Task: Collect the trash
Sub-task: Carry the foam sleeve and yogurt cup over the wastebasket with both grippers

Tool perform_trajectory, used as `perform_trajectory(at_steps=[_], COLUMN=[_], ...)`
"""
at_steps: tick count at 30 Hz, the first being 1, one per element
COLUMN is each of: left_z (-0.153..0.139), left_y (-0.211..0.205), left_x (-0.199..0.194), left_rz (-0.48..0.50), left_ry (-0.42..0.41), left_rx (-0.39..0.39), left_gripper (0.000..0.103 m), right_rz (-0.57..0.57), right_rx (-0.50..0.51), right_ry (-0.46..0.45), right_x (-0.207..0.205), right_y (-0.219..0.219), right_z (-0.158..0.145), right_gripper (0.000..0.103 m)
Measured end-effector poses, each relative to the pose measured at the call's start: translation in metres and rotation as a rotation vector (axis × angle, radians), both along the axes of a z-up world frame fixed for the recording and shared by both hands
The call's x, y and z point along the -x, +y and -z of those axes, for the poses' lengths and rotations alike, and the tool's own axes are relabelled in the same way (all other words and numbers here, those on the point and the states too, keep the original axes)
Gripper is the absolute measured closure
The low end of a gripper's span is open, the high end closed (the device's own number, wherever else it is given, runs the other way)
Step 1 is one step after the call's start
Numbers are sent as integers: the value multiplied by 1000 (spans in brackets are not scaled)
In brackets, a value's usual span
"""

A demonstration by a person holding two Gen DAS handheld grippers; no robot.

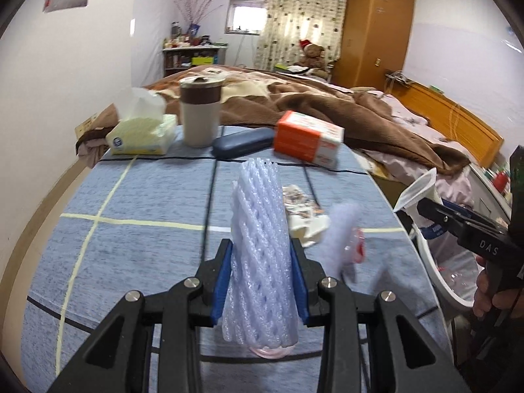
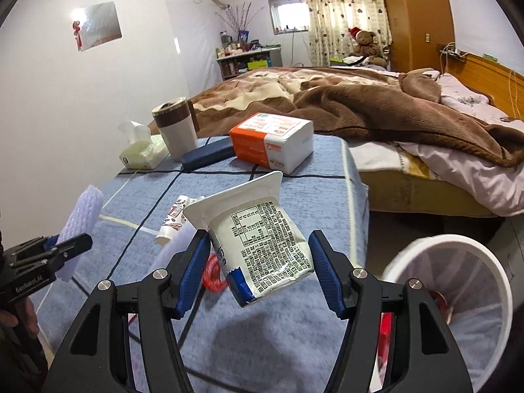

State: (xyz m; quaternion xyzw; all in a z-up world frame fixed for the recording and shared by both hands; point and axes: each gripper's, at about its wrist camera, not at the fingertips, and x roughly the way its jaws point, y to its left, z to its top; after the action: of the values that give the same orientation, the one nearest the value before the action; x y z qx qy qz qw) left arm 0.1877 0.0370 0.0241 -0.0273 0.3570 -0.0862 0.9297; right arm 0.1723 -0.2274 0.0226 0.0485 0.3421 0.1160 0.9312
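A: What can go wrong here?

B: The yogurt cup (image 2: 262, 249) is held tilted by the right gripper (image 2: 262, 262), over the surface (image 2: 262, 344) and beside the white bin (image 2: 458, 281). It may slip and fall outside the bin if it is released too early.

A: And the jaws?

B: The right jaws are spread wide and pinch the cup. The left gripper (image 1: 262, 281) is nearly closed and squeezes the foam net sleeve (image 1: 260, 245), which is lifted above the surface.
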Motion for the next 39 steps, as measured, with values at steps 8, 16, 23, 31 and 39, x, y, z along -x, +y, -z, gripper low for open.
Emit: perform_trajectory(at_steps=[8, 16, 23, 31, 39], left_z=[-11, -16, -14, -7, 2], left_y=[-44, -92, -140, -202, -251], left_x=[18, 26, 30, 31, 33], left_rz=[102, 204, 299, 424, 514], left_ry=[-37, -51, -45, -23, 5], left_rx=[4, 11, 3, 6, 5], left_gripper=[67, 68, 68, 67, 67], right_rz=[52, 127, 215, 325, 378], right_rx=[-28, -32, -31, -23, -19], right_ry=[-38, -55, -44, -1, 75], right_x=[33, 58, 72, 82, 78], right_y=[-32, -69, -103, -143, -174], right_z=[-11, -14, -9, 3, 24], right_gripper=[39, 39, 39, 39, 39])
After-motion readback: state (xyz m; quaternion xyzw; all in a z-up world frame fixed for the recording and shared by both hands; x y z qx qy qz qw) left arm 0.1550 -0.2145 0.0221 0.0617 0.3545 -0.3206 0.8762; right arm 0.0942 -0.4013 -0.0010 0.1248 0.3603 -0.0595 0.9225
